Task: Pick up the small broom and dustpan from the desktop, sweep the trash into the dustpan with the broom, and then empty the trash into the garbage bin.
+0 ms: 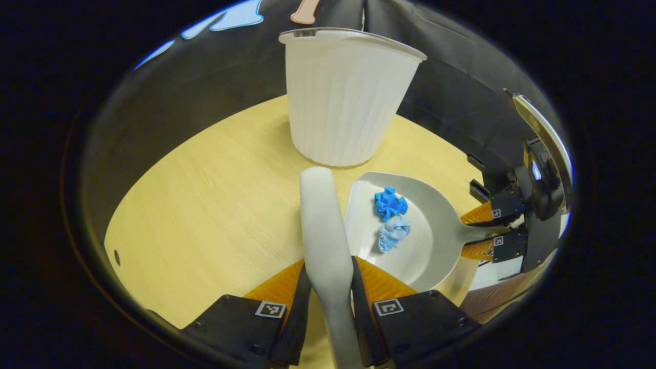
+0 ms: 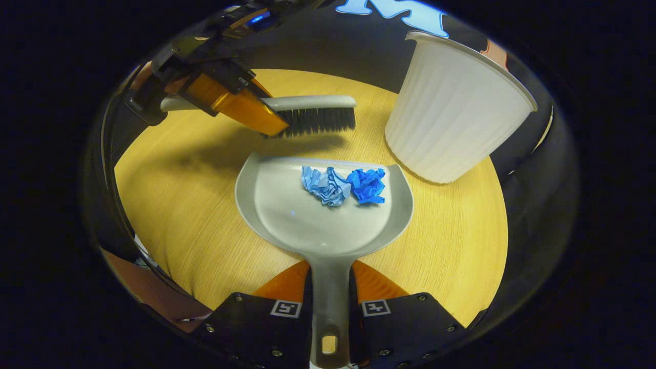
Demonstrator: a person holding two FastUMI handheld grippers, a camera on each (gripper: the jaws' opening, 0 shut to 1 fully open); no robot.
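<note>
**Paper scraps in the dustpan, broom held beside it**

Left gripper view: the left claw (image 1: 330, 287) is closed tight on the grey handle of the broom (image 1: 323, 225), which points toward the white ribbed garbage bin (image 1: 346, 97) standing on the wooden table (image 1: 205, 205). Just right of the broom lies the grey dustpan (image 1: 410, 246), with a dark blue paper wad (image 1: 390, 202) and a pale blue wad (image 1: 393, 233) inside. The right claw (image 1: 489, 230) pinches the dustpan's handle at the far right.

Right gripper view: the right claw (image 2: 330, 302) grips the dustpan (image 2: 323, 215) by its handle. Both wads (image 2: 343, 185) lie touching near its front lip. Beyond the lip, the left claw (image 2: 241, 105) holds the broom (image 2: 312, 115), bristles down. The bin (image 2: 451, 107) stands to the right, near the dustpan.
</note>
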